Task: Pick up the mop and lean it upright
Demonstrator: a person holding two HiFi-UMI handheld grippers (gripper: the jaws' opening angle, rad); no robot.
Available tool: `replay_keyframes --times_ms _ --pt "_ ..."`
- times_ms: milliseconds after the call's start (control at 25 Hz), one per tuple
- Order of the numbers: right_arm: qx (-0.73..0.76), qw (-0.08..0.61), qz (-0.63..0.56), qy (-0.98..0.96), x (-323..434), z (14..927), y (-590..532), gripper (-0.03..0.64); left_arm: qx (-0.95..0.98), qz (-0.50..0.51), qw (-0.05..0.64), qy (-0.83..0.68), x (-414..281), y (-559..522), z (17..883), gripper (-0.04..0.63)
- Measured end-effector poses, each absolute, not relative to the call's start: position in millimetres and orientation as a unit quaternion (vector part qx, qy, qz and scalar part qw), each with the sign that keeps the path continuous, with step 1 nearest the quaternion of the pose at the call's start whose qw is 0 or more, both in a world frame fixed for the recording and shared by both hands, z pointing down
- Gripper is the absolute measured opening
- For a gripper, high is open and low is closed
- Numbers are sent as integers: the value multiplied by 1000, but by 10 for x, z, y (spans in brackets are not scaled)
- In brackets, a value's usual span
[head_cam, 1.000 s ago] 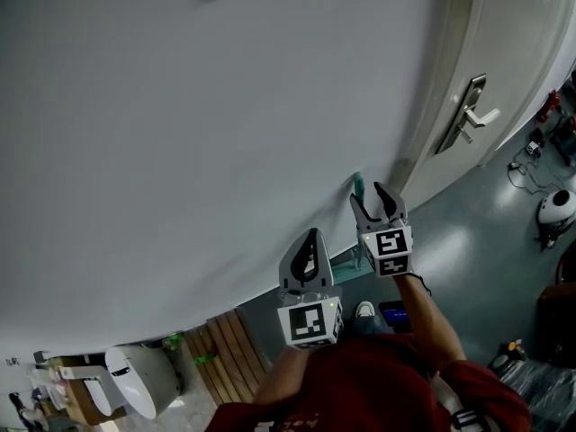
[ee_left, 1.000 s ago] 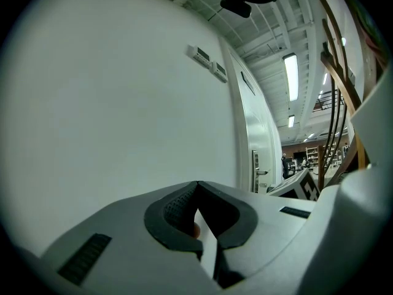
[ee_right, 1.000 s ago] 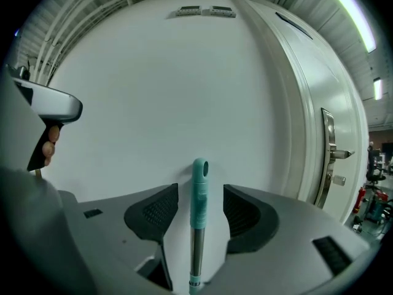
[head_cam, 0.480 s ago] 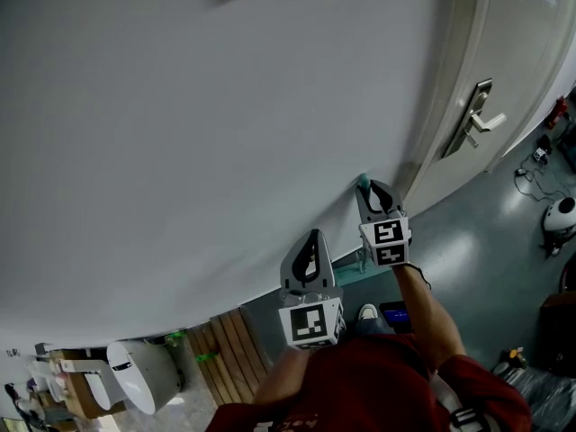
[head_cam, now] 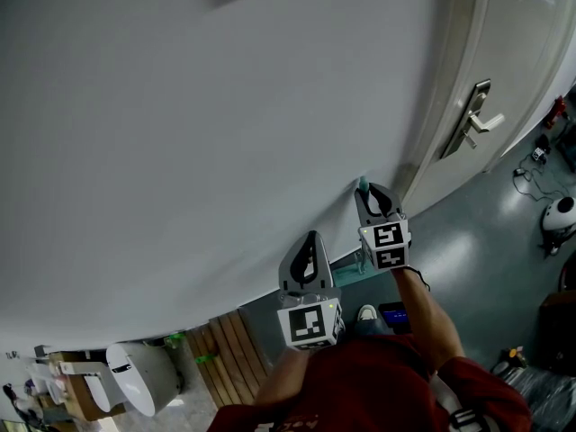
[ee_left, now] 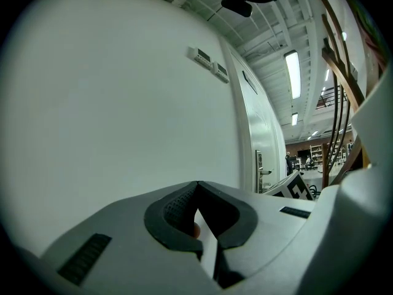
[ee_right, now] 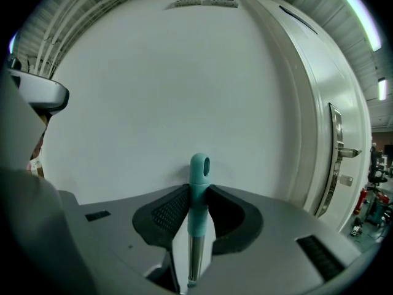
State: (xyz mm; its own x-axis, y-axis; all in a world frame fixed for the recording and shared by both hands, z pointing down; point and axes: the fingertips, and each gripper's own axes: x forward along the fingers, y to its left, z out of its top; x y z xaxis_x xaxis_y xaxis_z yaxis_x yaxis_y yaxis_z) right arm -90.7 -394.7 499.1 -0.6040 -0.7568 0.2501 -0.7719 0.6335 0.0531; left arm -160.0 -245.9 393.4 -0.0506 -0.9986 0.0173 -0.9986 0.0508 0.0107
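R gripper (ee_right: 198, 194) nearer: jaws just closing, pads on mop (ee_right: 199, 165) handle, which stands upright, tip by wall (ee_right: 141, 91). L gripper (ee_left: 197, 188) jaws together, empty.

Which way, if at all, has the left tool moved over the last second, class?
No, it has not moved. The left tool keeps its place above and right of the wooden slats in the head view.

White wall (head_cam: 180, 106); door (head_cam: 517, 34), lever handle (head_cam: 473, 121) at right.
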Motion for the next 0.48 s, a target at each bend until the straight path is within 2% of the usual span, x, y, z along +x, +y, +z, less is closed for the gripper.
replay_keyframes --times_ms 480 --pt "433 118 25 -893 -697 4915 -3377 107 697 -7 16 -717 -1583 -2523 3989 12"
